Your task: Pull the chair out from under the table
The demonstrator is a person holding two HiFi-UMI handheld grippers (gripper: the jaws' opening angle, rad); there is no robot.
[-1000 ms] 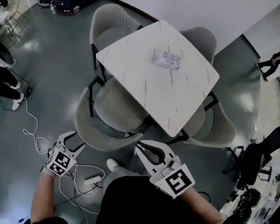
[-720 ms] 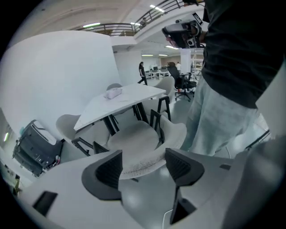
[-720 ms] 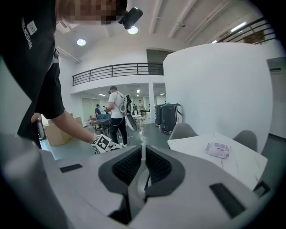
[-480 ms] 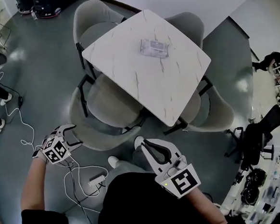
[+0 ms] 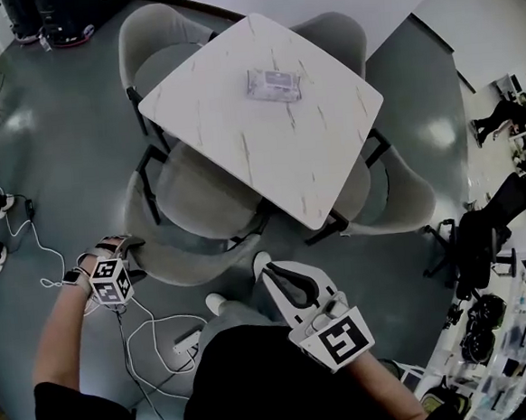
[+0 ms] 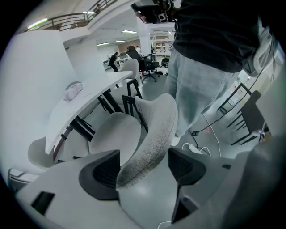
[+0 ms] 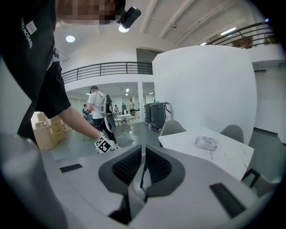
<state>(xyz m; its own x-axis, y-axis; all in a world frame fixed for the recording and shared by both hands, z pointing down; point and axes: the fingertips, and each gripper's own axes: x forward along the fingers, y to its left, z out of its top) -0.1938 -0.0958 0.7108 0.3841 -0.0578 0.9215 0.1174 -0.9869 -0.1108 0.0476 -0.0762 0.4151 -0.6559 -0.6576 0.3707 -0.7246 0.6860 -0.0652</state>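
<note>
- The chair [image 5: 194,201] is seen left of centre in the head view. Its seat is tucked partly under the lower left edge of the white marbled table [image 5: 321,146], and its curved backrest [image 5: 172,261] is turned towards the lower left.
- The left gripper [image 5: 124,246] is held at the left end of that backrest, in the lower left of the head view, and is pointed steeply down.
- In the left gripper view its jaws are shown wide apart, having just been opening. The backrest's fabric rim [image 6: 154,138] stands between them, nearer the pad [image 6: 100,174] at the left of the frame. No squeeze on it is seen, and whether either pad touches it cannot be told.
- The right gripper [image 5: 266,272] is found at lower centre of the head view, just below the chair's right end, with its marker cube [image 5: 336,336] in front of the dark torso.
- In the right gripper view its jaws are brought together, with only a thin slit left and nothing between them.
- A clear packet [image 5: 273,83] lies on the upper part of the table top.
- Three more grey chairs are set around the table, at upper left [image 5: 154,41], upper right [image 5: 336,40] and right [image 5: 394,208].
- A white cable [image 5: 154,326] and a power strip [image 5: 187,342] lie on the grey floor [image 5: 59,157] at lower left.
</note>
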